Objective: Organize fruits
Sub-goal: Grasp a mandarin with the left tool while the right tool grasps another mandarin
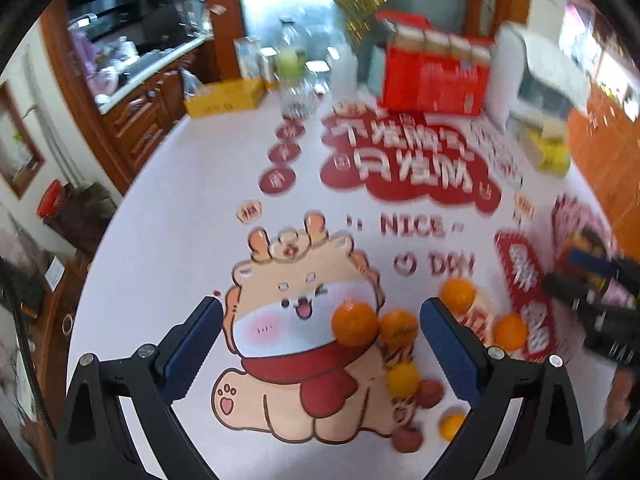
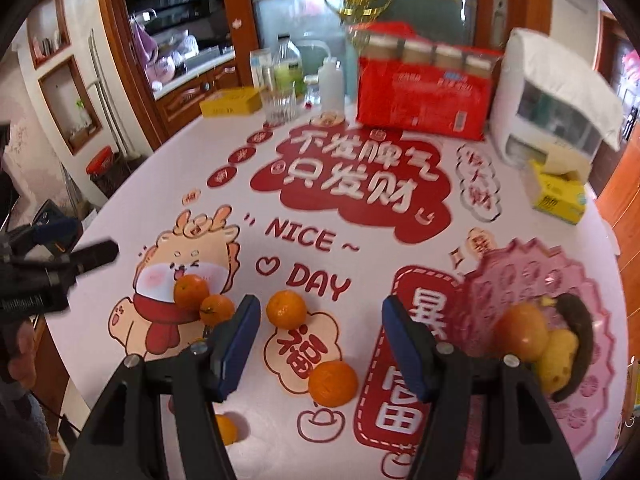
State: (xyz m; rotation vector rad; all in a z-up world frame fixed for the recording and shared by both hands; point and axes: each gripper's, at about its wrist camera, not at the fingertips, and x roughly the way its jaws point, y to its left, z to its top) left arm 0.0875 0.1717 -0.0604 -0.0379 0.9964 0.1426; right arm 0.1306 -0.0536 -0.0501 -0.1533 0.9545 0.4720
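The left gripper (image 1: 322,344) hangs over the table (image 2: 168,184) with its jaws spread wide and nothing between them, two touching oranges (image 1: 355,323) just ahead of its right finger. The right gripper (image 2: 316,344) is half open and grips nothing, with one orange (image 2: 286,309) ahead of its fingertips and another (image 2: 332,383) lying between its fingers. Toward the table's right edge a pink plate (image 2: 560,280) holds an orange fruit, a yellow one and what may be a blackened banana (image 2: 576,344).

tangerines (image 2: 286,309) lie on the table (image 2: 460,216), plate (image 2: 560,280) to their right.
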